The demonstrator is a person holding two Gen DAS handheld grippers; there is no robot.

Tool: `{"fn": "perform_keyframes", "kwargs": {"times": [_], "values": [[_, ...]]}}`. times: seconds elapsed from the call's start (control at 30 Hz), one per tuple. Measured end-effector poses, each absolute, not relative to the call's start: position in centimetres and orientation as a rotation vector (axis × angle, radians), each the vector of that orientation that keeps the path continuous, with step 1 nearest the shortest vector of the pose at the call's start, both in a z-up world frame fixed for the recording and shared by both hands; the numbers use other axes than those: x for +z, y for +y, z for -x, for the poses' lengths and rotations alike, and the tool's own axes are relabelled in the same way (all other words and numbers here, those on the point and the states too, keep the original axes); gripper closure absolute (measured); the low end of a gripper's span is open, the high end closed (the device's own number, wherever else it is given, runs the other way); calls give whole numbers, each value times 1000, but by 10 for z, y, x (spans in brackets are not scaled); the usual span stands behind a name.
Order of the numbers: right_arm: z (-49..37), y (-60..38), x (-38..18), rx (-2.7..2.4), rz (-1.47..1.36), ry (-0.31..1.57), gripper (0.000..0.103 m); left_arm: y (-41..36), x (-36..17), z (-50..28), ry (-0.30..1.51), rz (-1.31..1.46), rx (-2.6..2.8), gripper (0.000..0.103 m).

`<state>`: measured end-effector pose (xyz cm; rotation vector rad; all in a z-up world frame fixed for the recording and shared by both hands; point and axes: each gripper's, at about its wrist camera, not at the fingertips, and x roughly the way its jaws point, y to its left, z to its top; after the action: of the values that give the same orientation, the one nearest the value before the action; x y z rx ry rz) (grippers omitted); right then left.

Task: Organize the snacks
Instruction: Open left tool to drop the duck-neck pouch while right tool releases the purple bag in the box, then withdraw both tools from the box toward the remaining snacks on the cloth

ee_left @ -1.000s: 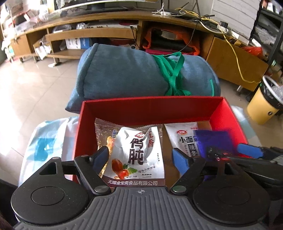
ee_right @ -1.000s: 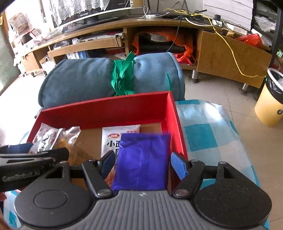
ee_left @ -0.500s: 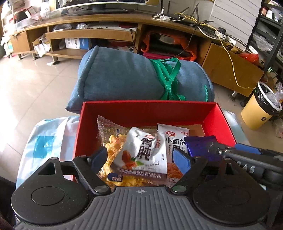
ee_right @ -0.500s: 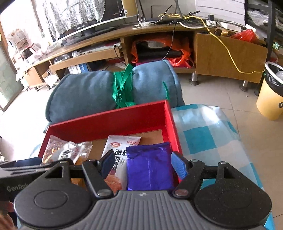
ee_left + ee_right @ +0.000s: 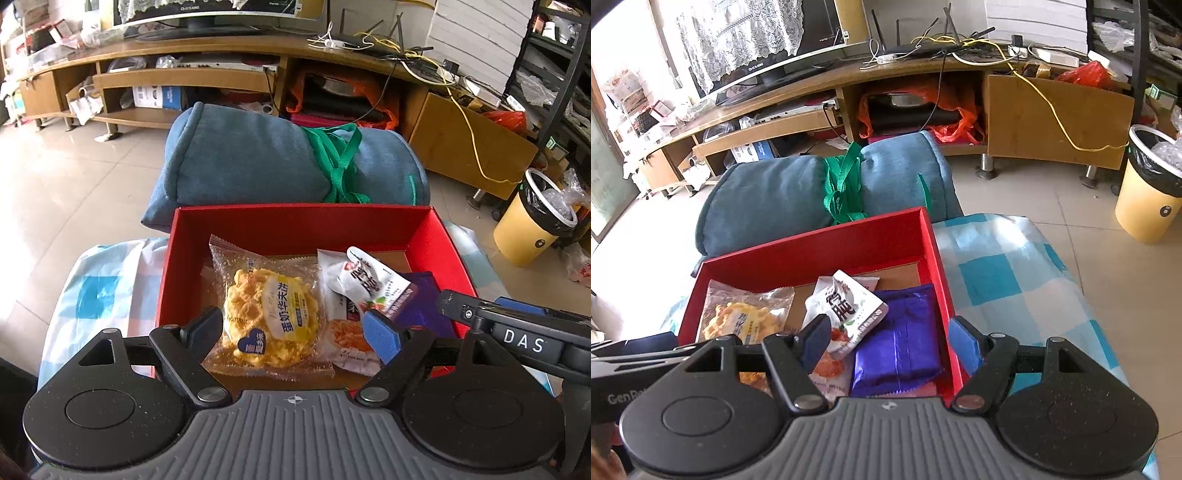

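Observation:
An open red box [image 5: 303, 225] [image 5: 820, 254] sits on a checked cloth. In it lie a yellow waffle packet [image 5: 273, 314] [image 5: 746, 317] and a white packet [image 5: 365, 280] [image 5: 849, 306] tilted over an orange noodle packet [image 5: 347, 339]. A purple packet [image 5: 897, 343] [image 5: 421, 310] lies flat by the right wall. My left gripper [image 5: 293, 328] hangs above the waffle packet; its jaws are opening and grip nothing. My right gripper [image 5: 890, 341] [image 5: 487, 306] stands open above the purple packet, pads clear of it.
A rolled blue cushion [image 5: 258, 162] with a green strap [image 5: 340, 162] lies just behind the box. The blue-and-white checked cloth [image 5: 1004, 273] spreads right of the box. A yellow bin [image 5: 1148, 199] and a long wooden TV cabinet [image 5: 236, 48] stand on the tiled floor beyond.
The white packet has dropped from between my left jaws and slid right, uncovering the waffle packet. The purple packet has left my right jaws and lies flat. Both grippers have pulled up and back.

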<state>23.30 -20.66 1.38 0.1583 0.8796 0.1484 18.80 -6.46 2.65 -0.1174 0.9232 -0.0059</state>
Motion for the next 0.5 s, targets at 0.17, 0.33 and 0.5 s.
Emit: {"fn": "perform_keyframes", "kwargs": {"times": [0.17, 0.33, 0.5], "values": [[-220, -209, 17, 139, -149, 886, 38, -67, 26, -177, 931, 123, -23, 15], [-207, -218, 13, 116, -159, 911, 38, -70, 25, -167, 936, 119, -38, 15], [-191, -228, 5, 97, -166, 948, 38, -74, 22, -154, 944, 106, -56, 15]]}}
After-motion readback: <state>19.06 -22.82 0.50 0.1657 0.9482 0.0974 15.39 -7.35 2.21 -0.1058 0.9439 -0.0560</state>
